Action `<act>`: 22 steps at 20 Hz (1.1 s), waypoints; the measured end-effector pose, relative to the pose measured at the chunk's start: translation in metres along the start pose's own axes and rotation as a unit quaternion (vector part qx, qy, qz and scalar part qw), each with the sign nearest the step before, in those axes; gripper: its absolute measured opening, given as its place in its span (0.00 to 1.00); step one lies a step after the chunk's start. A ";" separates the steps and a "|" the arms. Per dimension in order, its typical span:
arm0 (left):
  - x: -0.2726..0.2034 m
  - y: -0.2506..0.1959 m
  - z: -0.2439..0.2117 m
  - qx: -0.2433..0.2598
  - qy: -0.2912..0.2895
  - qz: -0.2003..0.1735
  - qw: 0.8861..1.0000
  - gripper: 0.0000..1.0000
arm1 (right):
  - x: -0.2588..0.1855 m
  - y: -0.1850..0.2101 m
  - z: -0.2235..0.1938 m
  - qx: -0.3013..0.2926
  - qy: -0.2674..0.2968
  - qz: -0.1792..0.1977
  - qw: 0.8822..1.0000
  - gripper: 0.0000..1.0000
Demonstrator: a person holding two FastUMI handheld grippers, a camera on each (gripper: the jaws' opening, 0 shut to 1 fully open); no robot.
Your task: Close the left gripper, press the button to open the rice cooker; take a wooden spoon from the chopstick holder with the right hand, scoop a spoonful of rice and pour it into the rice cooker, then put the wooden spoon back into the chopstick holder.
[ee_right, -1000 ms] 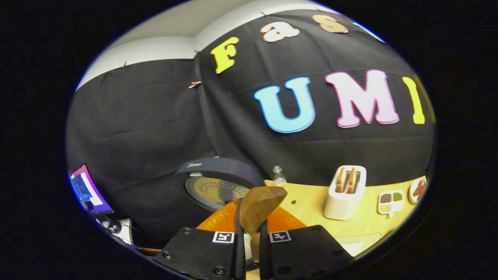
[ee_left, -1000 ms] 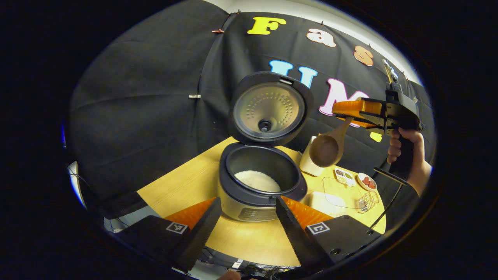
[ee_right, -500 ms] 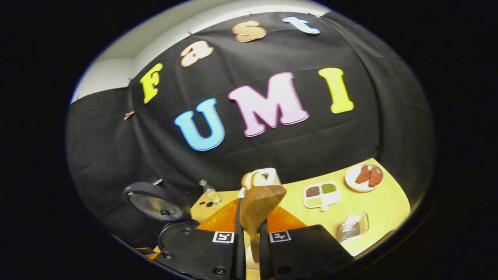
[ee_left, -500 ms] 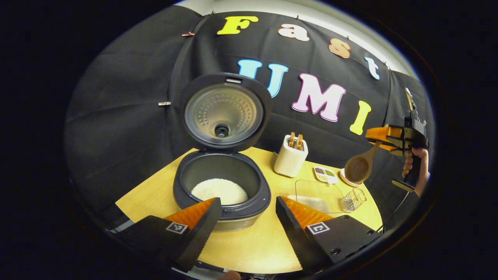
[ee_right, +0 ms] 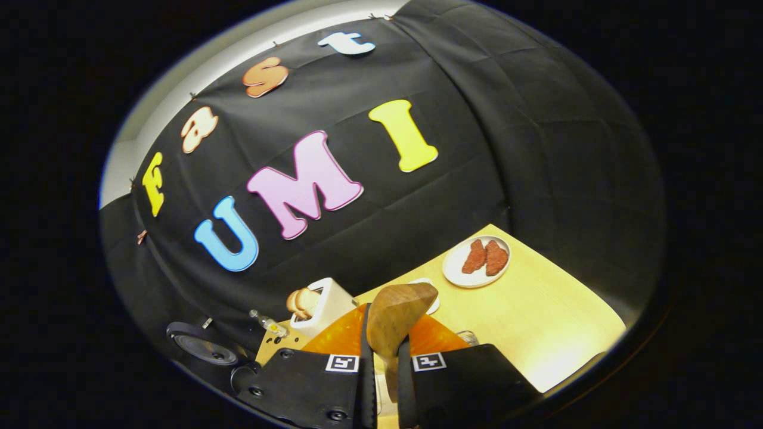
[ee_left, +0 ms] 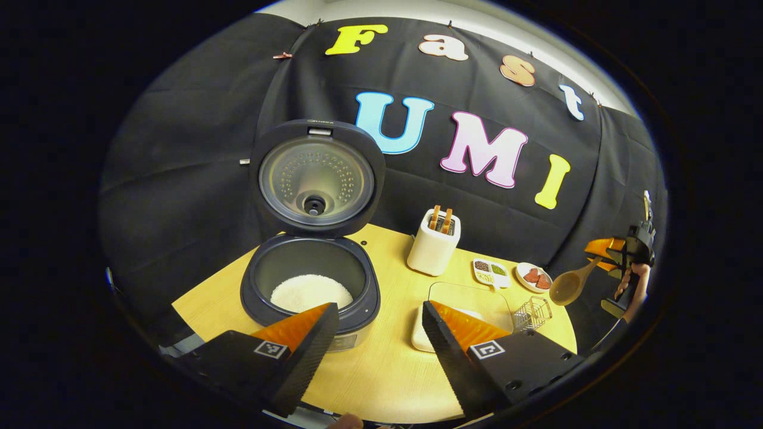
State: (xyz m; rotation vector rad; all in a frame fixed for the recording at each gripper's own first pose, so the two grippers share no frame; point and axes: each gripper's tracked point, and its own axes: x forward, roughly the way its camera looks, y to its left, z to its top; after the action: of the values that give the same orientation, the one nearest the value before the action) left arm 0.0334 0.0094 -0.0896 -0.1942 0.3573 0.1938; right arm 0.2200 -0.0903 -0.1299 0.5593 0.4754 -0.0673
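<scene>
The rice cooker [ee_left: 310, 286] stands open on the wooden table [ee_left: 387, 369], its lid [ee_left: 316, 179] upright and white rice in its pot. My left gripper [ee_left: 378, 310] hangs open in front of it, holding nothing. Far right, a hand holds my right gripper [ee_left: 599, 253], shut on the handle of the wooden spoon [ee_left: 569, 286], whose bowl hangs just right of the wire chopstick holder [ee_left: 532, 313]. In the right gripper view the spoon [ee_right: 396, 316] stands between the shut fingers of the right gripper [ee_right: 381, 357], bowl up.
A white toaster [ee_left: 434, 244], a clear rice container [ee_left: 471, 304], a divided dish [ee_left: 492, 271] and a plate of red food [ee_left: 533, 277] sit right of the cooker. The right gripper view shows the plate [ee_right: 477, 259], toaster [ee_right: 319, 301] and a small bottle [ee_right: 268, 325].
The right gripper has carried the spoon from beside the cooker's lid rightward and down to the table's right end. The left gripper has pulled back slightly and stays open.
</scene>
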 end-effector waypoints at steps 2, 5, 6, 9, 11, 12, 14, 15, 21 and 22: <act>-0.005 -0.004 0.003 0.004 -0.004 0.015 1.000 0.95 | 0.016 -0.025 -0.001 0.010 0.001 -0.017 1.000 0.18; -0.010 -0.009 0.000 0.006 0.000 0.037 0.999 0.95 | 0.037 -0.056 -0.014 0.003 0.009 -0.035 0.999 0.18; -0.013 -0.009 -0.003 0.004 0.003 0.045 0.999 0.95 | 0.045 -0.064 -0.021 0.003 0.017 -0.039 0.999 0.18; -0.020 -0.013 -0.007 0.001 0.003 0.065 0.998 0.95 | 0.065 -0.079 -0.042 0.014 0.040 -0.043 0.998 0.18; -0.024 -0.014 -0.009 -0.004 0.002 0.076 0.997 0.95 | 0.076 -0.087 -0.054 0.010 0.050 -0.047 0.998 0.18; -0.025 -0.012 -0.009 -0.012 0.001 0.084 0.996 0.95 | 0.080 -0.091 -0.062 0.012 0.058 -0.050 0.997 0.18; -0.028 -0.001 -0.007 -0.034 -0.007 0.107 0.994 0.95 | 0.088 -0.092 -0.073 0.027 0.067 -0.050 0.996 0.18; -0.031 0.005 -0.005 -0.045 -0.012 0.116 0.992 0.95 | 0.092 -0.096 -0.079 0.031 0.074 -0.055 0.995 0.18; -0.045 0.044 0.014 -0.067 -0.041 0.160 0.984 0.95 | 0.097 -0.110 -0.095 0.036 0.077 -0.074 0.994 0.19; -0.047 0.048 0.019 -0.066 -0.047 0.165 0.983 0.95 | 0.098 -0.112 -0.096 0.042 0.077 -0.077 0.993 0.15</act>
State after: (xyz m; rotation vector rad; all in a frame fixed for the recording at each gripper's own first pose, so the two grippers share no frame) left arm -0.0144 0.0528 -0.0630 -0.2560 0.2802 0.5535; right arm 0.2460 -0.1285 -0.3007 0.6123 0.6669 -0.1926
